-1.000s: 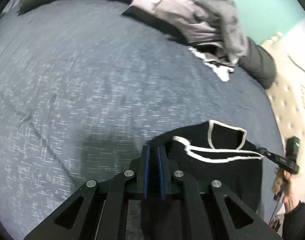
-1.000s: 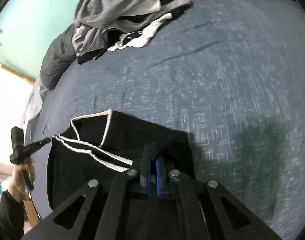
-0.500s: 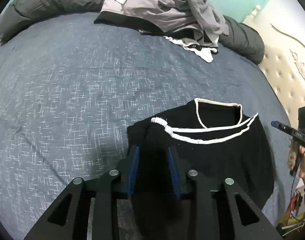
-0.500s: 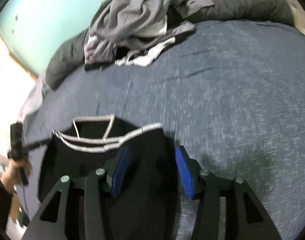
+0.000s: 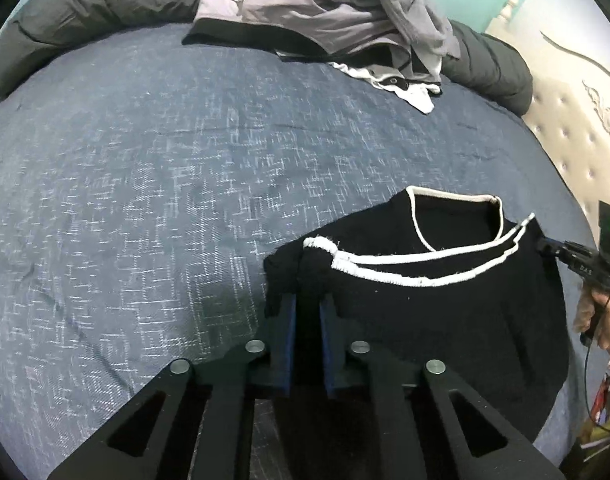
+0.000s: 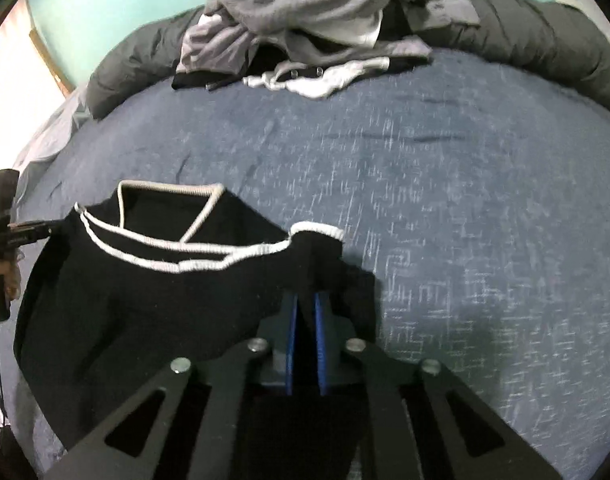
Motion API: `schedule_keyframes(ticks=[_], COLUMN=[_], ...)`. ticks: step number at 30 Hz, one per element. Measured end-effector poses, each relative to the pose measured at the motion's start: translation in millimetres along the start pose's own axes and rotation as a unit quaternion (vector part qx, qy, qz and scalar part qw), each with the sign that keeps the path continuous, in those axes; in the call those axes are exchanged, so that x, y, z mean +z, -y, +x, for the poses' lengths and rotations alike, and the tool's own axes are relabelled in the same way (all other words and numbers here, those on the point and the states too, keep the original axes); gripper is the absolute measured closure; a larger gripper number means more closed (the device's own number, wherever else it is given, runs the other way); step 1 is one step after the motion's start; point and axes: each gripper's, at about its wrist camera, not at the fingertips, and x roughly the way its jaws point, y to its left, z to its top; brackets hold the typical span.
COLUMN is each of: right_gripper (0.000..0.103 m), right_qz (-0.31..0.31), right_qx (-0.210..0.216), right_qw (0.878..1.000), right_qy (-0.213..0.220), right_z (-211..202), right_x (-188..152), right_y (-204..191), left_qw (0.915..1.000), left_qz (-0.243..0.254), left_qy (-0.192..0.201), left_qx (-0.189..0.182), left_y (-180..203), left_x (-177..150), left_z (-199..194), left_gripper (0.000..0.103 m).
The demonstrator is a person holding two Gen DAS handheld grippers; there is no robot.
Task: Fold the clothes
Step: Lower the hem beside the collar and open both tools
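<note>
Left wrist view — each claw (image 5: pixel 308 304) (image 6: pixel 305 300) clamps the black top (image 5: pixel 445 312), folds hiding fingertips.

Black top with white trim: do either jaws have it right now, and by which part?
Both do. The left gripper and right gripper each pinch a corner of the black top by its white-trimmed edge.

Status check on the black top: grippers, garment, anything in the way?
Left gripper and right gripper each shut on the black top, one at each side. Top folded, on the blue bedspread. Clothes pile far off, not in the way.
</note>
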Motion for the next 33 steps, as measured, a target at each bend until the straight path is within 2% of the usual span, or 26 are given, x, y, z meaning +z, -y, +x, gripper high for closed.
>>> schedule_keyframes(ticks=[3, 5, 8, 14, 17, 20, 22, 25, 28, 33], right_gripper=[0.099, 0.099, 0.099, 0.098, 0.094, 0.085, 0.082, 0.075, 0.075, 0.075], right_qz=[0.020, 0.035, 0.054, 0.082, 0.092, 0.080, 0.069, 0.052, 0.032, -0.022], right_qx=[-0.011, -0.012, -0.016, -0.024, -0.024, -0.027, -0.029, -0.032, -0.034, -0.075], right_qw=[0.999, 0.998, 0.997, 0.996, 0.995, 0.996, 0.997, 0.998, 0.999, 0.996], right_qy=[0.041, 0.053, 0.047, -0.016, -0.017, -0.011, -0.007, -0.001, 0.001, -0.045], right_z=[-20.8, -29.6, -28.1, 8.0, 10.7, 4.4, -0.6, -8.2, -13.0, 15.2], right_x=[6.5, 12.6, 20.7, 20.0, 18.2, 20.5, 22.4, 25.4, 28.8, 29.4], right_y=[7.6, 14.6, 22.6, 26.6, 27.7, 23.4, 19.9, 14.7, 6.8, -14.0], left_qw=[0.9997, 0.9989, 0.9980, 0.9983, 0.9979, 0.9980, 0.9981, 0.9979, 0.9977, 0.9982], left_qz=[-0.005, -0.020, -0.041, -0.051, -0.058, -0.055, -0.048, -0.036, -0.036, -0.019], left_qy=[0.020, 0.041, 0.046, 0.018, 0.007, 0.006, 0.005, 0.010, 0.017, 0.014], left_qx=[0.011, 0.014, 0.011, 0.022, 0.030, 0.032, 0.039, 0.052, 0.055, 0.055], left_y=[-0.5, -5.1, -14.5, -16.0, -17.1, -14.0, -11.7, -8.7, -8.9, -3.5], left_x=[1.9, 7.3, 16.6, 20.1, 16.9, 12.6, 10.7, 10.2, 10.0, 11.6], left_z=[-12.6, -28.0, -35.0, -9.4, 5.5, 6.2, 1.7, -9.3, -19.1, -21.1], left_gripper=[0.095, 0.095, 0.095, 0.095, 0.094, 0.093, 0.092, 0.084, 0.073, 0.072])
